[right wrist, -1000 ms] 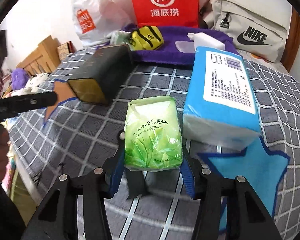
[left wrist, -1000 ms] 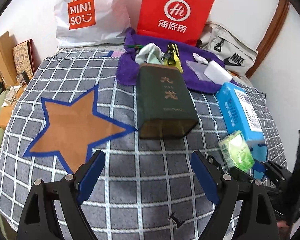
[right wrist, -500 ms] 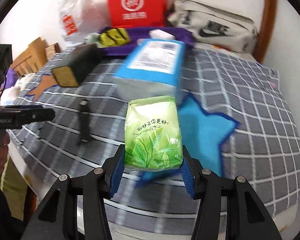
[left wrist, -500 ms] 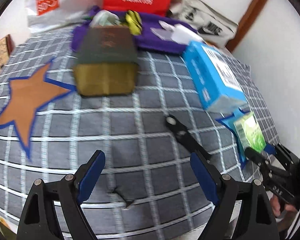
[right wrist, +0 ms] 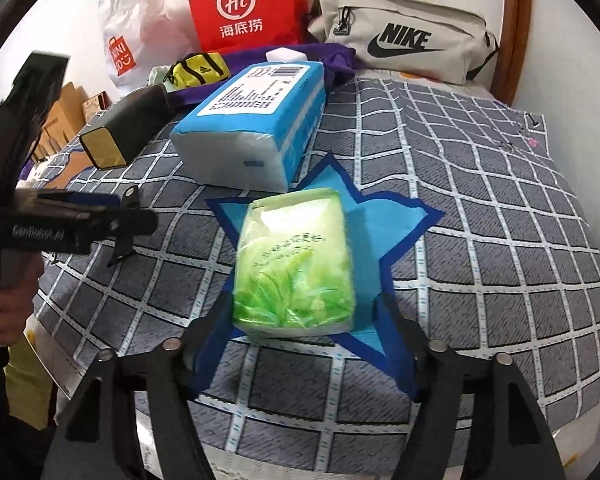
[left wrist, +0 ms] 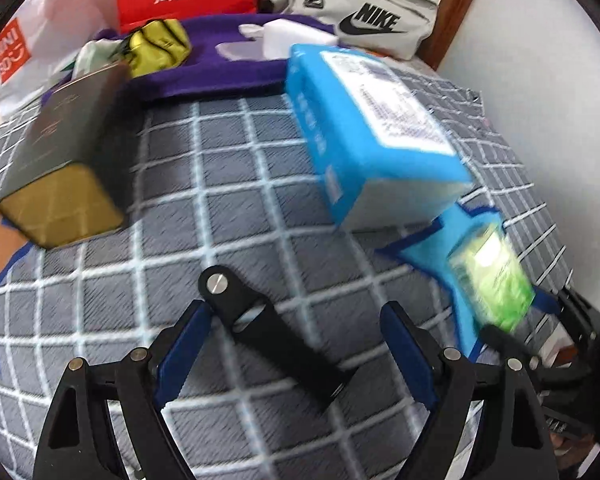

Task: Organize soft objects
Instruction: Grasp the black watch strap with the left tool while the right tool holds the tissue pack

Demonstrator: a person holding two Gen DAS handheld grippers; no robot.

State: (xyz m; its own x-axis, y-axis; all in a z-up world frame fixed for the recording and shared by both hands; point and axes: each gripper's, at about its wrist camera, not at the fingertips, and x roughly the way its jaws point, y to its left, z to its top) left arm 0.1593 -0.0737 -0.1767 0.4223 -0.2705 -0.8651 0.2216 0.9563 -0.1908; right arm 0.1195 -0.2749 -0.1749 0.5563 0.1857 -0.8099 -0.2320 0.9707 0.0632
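Resting on the blue star patch, the green tissue pack sits between the right gripper fingers, which seem spread just clear of it. Behind lies the blue tissue package; the left gripper hangs wide apart over a black strap.

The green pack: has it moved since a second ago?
Yes. The green pack was beside the blue tissue pack, off the blue star; now it lies on the star, with the right gripper open around it.

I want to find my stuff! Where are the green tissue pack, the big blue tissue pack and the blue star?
green tissue pack (right wrist: 296,264), right wrist view, printed front.
big blue tissue pack (right wrist: 256,100), right wrist view, white label.
blue star (right wrist: 396,224), right wrist view, right arm.
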